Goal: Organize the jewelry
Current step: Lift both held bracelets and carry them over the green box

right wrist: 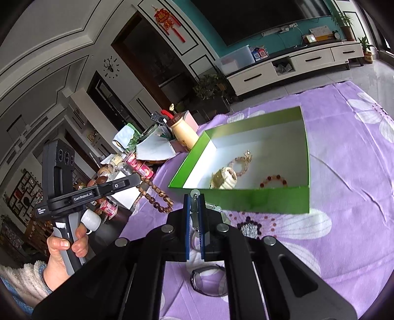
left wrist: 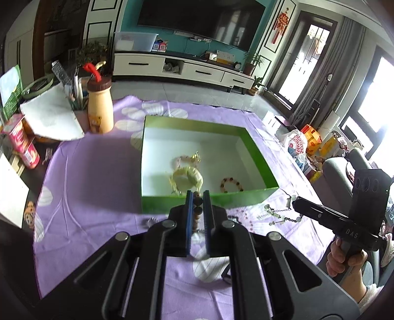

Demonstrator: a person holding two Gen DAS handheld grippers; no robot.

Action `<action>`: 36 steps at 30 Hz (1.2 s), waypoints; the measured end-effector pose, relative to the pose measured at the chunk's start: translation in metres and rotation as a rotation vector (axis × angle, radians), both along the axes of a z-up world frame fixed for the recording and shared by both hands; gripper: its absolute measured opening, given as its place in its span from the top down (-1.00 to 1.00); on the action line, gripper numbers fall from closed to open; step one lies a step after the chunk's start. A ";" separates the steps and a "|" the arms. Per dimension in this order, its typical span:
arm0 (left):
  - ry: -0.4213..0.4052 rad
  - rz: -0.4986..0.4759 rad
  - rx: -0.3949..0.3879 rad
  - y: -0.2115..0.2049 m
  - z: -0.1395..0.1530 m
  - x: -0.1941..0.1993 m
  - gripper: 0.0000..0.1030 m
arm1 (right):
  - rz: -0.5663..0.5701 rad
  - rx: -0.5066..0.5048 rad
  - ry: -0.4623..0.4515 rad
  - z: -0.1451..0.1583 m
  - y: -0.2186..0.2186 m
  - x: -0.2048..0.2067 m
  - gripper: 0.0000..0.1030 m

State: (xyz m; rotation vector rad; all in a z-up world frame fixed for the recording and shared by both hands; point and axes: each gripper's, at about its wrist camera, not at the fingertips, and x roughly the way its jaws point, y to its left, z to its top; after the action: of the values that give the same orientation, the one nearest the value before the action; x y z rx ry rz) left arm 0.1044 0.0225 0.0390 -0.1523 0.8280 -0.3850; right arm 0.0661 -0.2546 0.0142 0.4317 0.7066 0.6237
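On the left, the left gripper (left wrist: 197, 197) has its blue-edged fingers (left wrist: 189, 209) squeezed tight on a string of round brown wooden beads (right wrist: 155, 194). The beads hang down in a loop over the edge of the desk. On the right, the right gripper (right wrist: 195, 197) has its fingers pressed together on a thin silver chain with pale green stones (left wrist: 278, 213), which dangles from the tips. Both sit just in front of the open green cardboard box with a white inside (left wrist: 209, 199). A cream-coloured chunky bracelet (left wrist: 188, 177), a pink bead bracelet with a gold charm (left wrist: 187, 158) and a red and brown bead bracelet (left wrist: 231, 185) already lie in the box.

The hanging beads could catch on the box wall, I think, and pull the light box along. The thin chain could slip out, or tangle with the beads if the two come close.

The desk wears a soft purple cloth with white flowers (left wrist: 98, 172), wrinkled in places. A dark round bangle (right wrist: 209, 280) lies on it. Behind are a yellow bottle with a brown lid (left wrist: 100, 108), a white cabinet (left wrist: 182, 67) and a big dark TV (left wrist: 199, 19).
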 end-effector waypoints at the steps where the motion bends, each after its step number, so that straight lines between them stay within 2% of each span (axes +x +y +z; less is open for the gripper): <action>1: -0.003 -0.003 0.000 -0.002 0.002 0.003 0.85 | -0.002 -0.001 -0.003 0.001 0.000 0.002 0.89; 16: -0.007 0.003 0.001 -0.013 0.013 0.054 0.85 | -0.058 0.005 -0.053 0.020 -0.010 0.037 0.89; 22: -0.004 0.002 0.025 -0.024 0.011 0.082 0.85 | -0.080 -0.002 -0.062 0.023 -0.017 0.057 0.89; 36: 0.055 0.025 0.076 -0.043 -0.016 0.151 0.85 | -0.130 -0.033 0.008 0.002 -0.022 0.110 0.89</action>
State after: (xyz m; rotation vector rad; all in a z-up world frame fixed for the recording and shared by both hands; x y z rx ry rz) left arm 0.2555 -0.0207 0.0229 -0.1028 0.8932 -0.3265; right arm 0.1761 -0.2765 0.0161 0.4456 0.6895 0.4870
